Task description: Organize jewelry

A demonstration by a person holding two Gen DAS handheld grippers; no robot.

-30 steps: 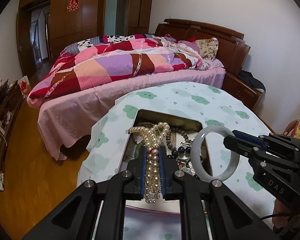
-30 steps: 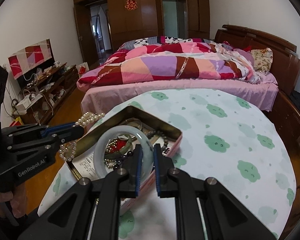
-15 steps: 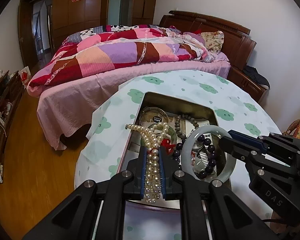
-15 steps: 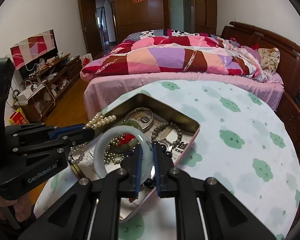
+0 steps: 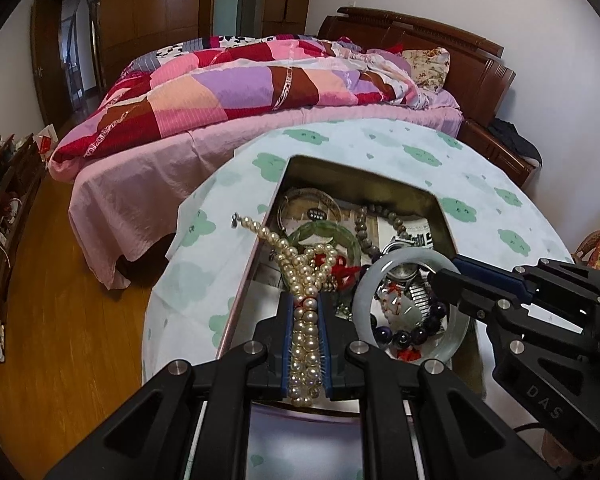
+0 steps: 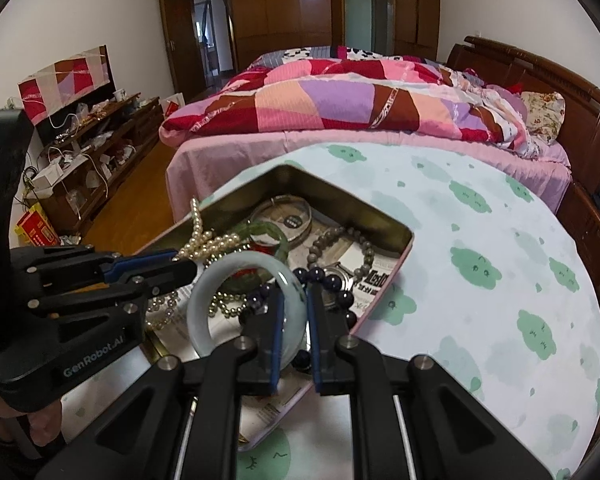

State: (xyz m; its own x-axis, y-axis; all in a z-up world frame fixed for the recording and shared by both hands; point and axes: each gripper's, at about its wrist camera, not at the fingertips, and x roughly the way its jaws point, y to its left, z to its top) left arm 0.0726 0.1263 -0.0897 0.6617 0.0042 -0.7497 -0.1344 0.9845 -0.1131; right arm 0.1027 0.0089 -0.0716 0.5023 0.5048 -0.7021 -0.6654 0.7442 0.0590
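An open metal tin (image 5: 364, 176) holds jewellery: a green bangle (image 5: 324, 232), a silver bangle (image 5: 312, 200), a grey bead bracelet (image 5: 364, 232), a watch (image 5: 404, 268) and dark purple beads (image 5: 412, 334). My left gripper (image 5: 305, 300) is shut on a pearl necklace (image 5: 296, 256), whose loose end trails over the tin's left rim. Just right of it, my right gripper (image 6: 294, 292) is shut on a pale jade bangle (image 6: 236, 264), held upright low over the tin's near end (image 6: 340, 192). In the right wrist view the left gripper (image 6: 188, 268) and the pearl necklace (image 6: 208, 244) sit close beside the bangle.
The tin lies on a round table with a cloud-patterned cloth (image 6: 500, 260). A bed with a patchwork quilt (image 5: 260, 92) stands just beyond the table. A cluttered low cabinet (image 6: 92, 152) lines the left wall, with wooden floor (image 5: 60, 320) below it.
Both grippers have sunk toward the tin, still holding the necklace and the bangle. The pearl end now droops over the tin's left rim.
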